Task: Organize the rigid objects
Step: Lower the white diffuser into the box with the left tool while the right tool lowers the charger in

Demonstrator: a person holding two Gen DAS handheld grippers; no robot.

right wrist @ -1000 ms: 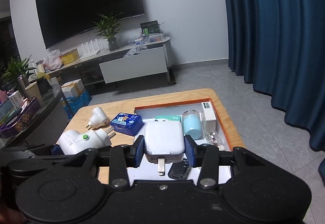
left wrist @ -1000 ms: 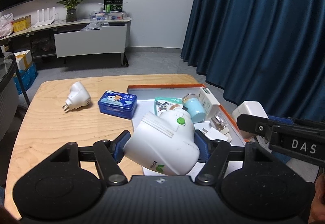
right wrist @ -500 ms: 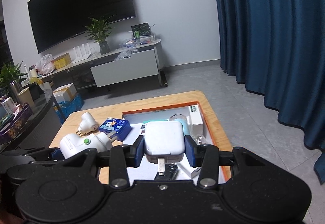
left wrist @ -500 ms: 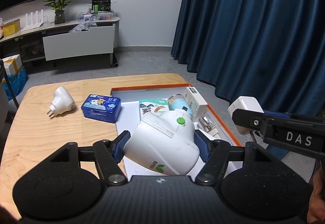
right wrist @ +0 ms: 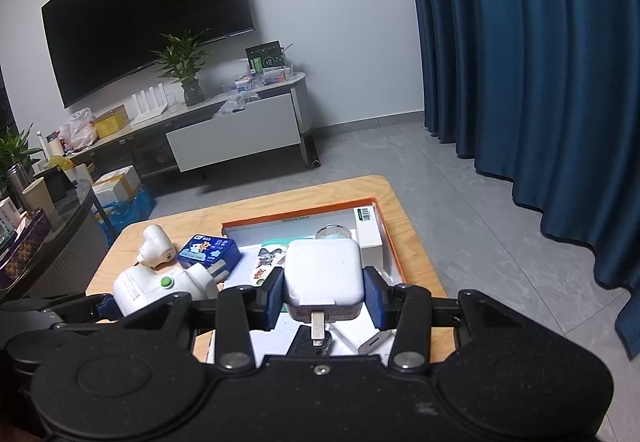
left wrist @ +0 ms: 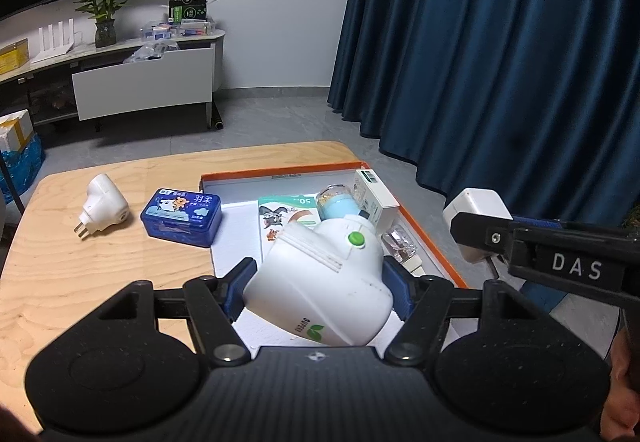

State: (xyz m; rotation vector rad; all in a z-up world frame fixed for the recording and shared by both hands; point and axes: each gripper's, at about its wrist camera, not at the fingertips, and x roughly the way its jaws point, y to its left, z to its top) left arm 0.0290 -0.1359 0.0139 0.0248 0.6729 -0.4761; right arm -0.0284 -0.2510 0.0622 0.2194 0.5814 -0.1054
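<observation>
The left tool (left wrist: 320, 284) grips a white plug-in device (left wrist: 320, 282) above the orange-rimmed tray (left wrist: 280, 171).

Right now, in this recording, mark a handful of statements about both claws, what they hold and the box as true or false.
1. The left claw is shut on a white plug-in device with a green button. True.
2. The right claw is open. False: it is shut on a square white charger.
3. The blue tin lies inside the orange-edged box. False: it sits on the wooden table, beside the box.
4. A smaller white plug lies on the table left of the tin. True.
5. The box holds nothing. False: a light blue jar and a white carton lie in it, among other things.
</observation>
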